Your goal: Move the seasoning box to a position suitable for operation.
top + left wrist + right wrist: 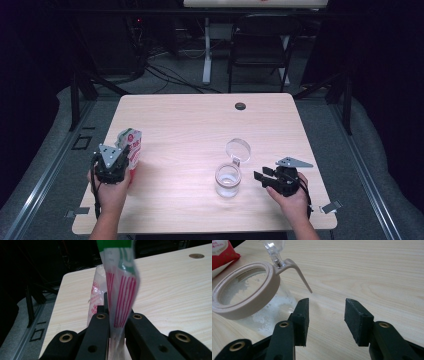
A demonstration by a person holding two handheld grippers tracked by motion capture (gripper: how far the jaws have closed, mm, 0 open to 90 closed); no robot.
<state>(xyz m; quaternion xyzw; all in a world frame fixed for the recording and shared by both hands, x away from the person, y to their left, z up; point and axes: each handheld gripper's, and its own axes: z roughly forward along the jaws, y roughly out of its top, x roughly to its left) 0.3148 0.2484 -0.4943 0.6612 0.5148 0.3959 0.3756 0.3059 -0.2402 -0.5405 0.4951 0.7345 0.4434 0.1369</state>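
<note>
Spills are the big worry here. In the high view, the left hand-held gripper (pixel 121 159) holds a red and white bag (pixel 131 145) up near the left edge of the counter (pixel 190 120). A clear jar (pixel 228 180) stands well apart from it, toward the right, with its round lid (pixel 238 149) flipped open behind it. The right hand-held gripper (pixel 262 175) rests just beside the jar. If the bag has to go over the jar, it must cross a lot of bare counter, and it could drip or drop on the way.

In the left gripper view, the jaws are clenched on the thin bottom part of the bag (pixel 122 297). The bag looks soft and twisted. It could slip out or flop over, because the grip is on a narrow fold.

In the right gripper view, the jaws are released, with nothing between them. The jar (pixel 249 297) sits just to one side, with white bits inside it and a beige ring (pixel 244 290) on top. No jaw holds the jar. If the bag bumps it, it may tip or slide, and the little beige latch (pixel 298 272) could catch on something.
</note>
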